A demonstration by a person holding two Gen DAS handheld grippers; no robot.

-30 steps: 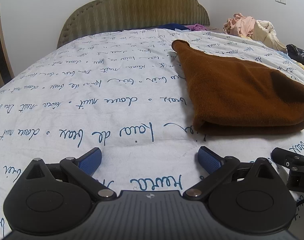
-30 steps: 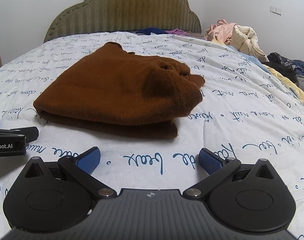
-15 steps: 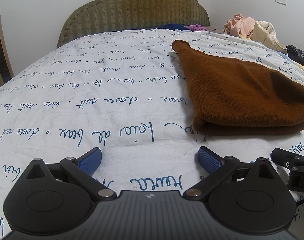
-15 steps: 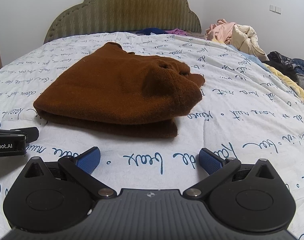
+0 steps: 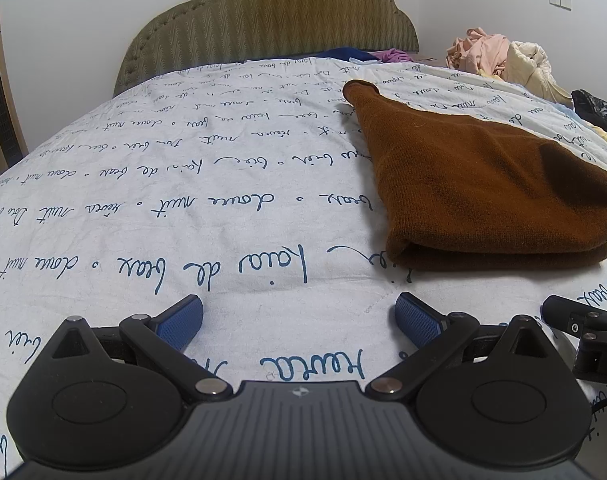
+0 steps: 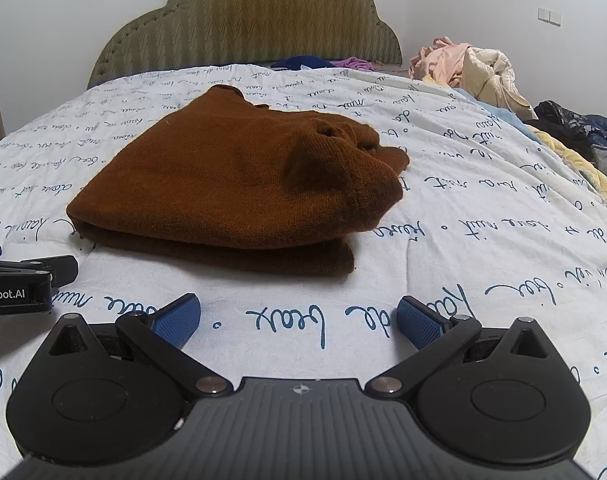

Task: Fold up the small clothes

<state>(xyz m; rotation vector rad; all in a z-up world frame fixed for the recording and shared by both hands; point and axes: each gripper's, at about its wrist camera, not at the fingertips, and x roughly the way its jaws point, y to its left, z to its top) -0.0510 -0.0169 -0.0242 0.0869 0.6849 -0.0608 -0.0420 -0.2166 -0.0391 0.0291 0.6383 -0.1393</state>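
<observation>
Brown knit garment (image 6: 239, 184) lies on the bed (image 6: 483, 216), already folded at least once w/ layers stacked, its thick fold edge facing the foot edge where both tools sit. Right hand-held gripper (image 6: 298, 316) is low over the cover near the foot edge, jaws wide, nothing between the blue pads (image 6: 177, 320); garment sits straight ahead & slightly to its left, near but not touching. Left hand-held gripper (image 5: 299, 316) is also spread wide & empty; from it the garment (image 5: 483, 184) lies ahead & off to the right, so its near-left corner is the part closest to that tool. Long axis looks to run from the foot edge up toward the headboard (image 5: 263, 20), narrowing to a point at the far end, though fisheye stretch makes that approx. Right-hand side of the garment is lumpy, w/ a bunched bit spilling toward the bed's right edge; left side is flat & clean. Judgement: the right tool is better lined up w/ the front edge, the left w/ the near-left corner, so any further fold prob. starts from those two grips. Pile of other clothes (image 6: 463, 64) sits at the far right corner, well apart.
</observation>
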